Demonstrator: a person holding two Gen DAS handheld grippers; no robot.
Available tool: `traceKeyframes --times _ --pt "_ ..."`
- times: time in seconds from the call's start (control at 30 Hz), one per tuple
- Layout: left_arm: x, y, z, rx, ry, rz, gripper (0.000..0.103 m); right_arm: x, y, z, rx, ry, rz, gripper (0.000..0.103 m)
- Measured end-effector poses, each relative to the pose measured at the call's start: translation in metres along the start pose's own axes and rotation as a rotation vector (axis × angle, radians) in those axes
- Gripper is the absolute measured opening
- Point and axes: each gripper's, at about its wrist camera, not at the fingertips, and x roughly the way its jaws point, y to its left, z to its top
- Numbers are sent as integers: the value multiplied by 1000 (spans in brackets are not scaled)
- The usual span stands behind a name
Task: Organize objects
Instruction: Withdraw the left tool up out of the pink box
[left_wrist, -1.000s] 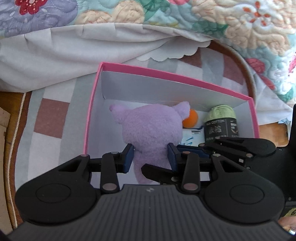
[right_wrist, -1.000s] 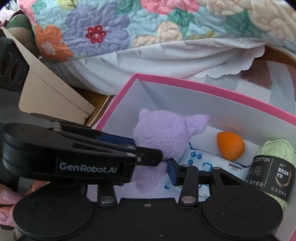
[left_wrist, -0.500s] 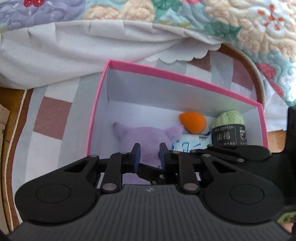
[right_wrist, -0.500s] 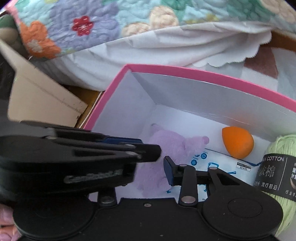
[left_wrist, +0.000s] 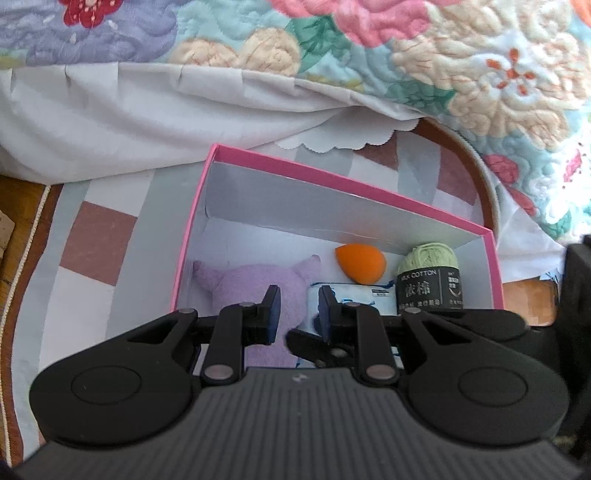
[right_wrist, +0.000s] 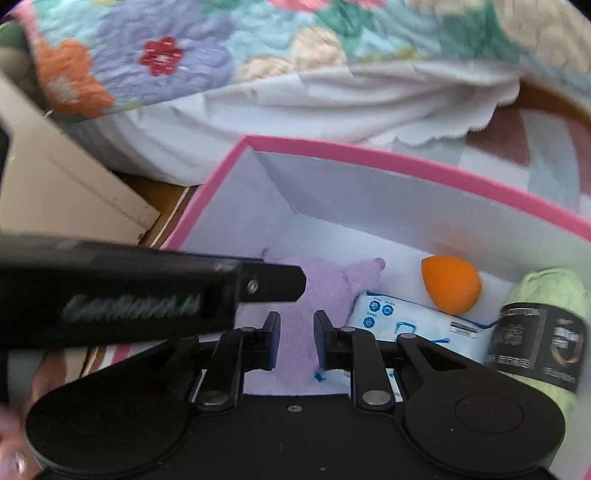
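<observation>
Here, pink box sits on checked rug beside floral quilt.

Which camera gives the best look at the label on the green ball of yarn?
The left wrist view: the green ball of yarn stands sharp there, its black label facing the camera and readable. In the right wrist view the yarn sits at the frame's right edge, blurred, its label unreadable.
</observation>
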Motion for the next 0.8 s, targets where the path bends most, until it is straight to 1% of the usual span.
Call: traceKeyframes --times 0.1,0.17,0.2,0.27,0.33,0.4,0.47,0.53,0.6,0.63,0.73,0.8 --pt "-8 -4 -6 27 -6 9 20 -19 11 -10 -105 -39 -46 25" --pt "-14 -6 -12 41 -6 8 21 -33 17 -17 -141 -65 -58 25" --pt "-18 -6 -14 44 -5 11 25 -39 19 -21 -155 -79 -61 27" --pt "-26 -7 -20 46 0 17 27 -52 25 -28 -194 -110 -82 29" --pt "-36 -8 -25 57 5 22 35 -64 30 -34 -219 -144 -97 32" --pt "-47 -9 -31 75 -5 34 41 -77 33 -38 -217 -166 -93 36" --pt "-59 -10 -38 98 -22 51 43 -89 38 -42 -214 -181 -93 39" --pt "-73 -11 -45 113 -38 61 48 -99 43 -47 -216 -193 -114 45" --pt "-86 -12 -53 136 -56 68 52 -110 49 -53 -225 -206 -130 48" --pt "-92 -12 -56 144 -65 70 56 -116 52 -55 -231 -212 -135 50" --pt "-111 -14 -67 171 -84 65 62 -134 59 -61 -226 -229 -142 55" --pt "-121 -16 -74 186 -86 65 63 -145 63 -65 -223 -240 -150 58"
